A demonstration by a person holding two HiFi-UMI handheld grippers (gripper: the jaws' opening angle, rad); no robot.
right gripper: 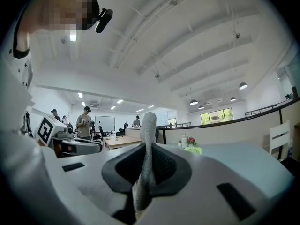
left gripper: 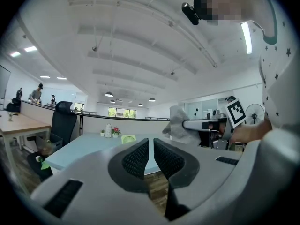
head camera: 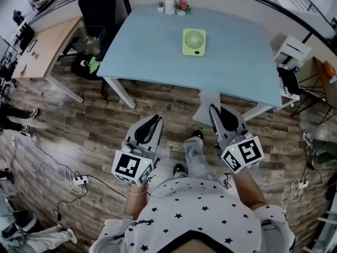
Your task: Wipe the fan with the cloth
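A small green fan lies flat on the light blue table, well ahead of both grippers; it also shows as a small green fan far off in the left gripper view, and as the fan in the right gripper view. My right gripper is shut on a grey cloth, which hangs over the table's near edge. The cloth stands up between the right gripper's pads. My left gripper hovers over the wooden floor short of the table. This left gripper is shut with nothing in it.
A white jar and two small flower pots stand at the table's far edge. A black office chair and a wooden desk are to the left, a white chair to the right. Cables and a power strip lie on the floor.
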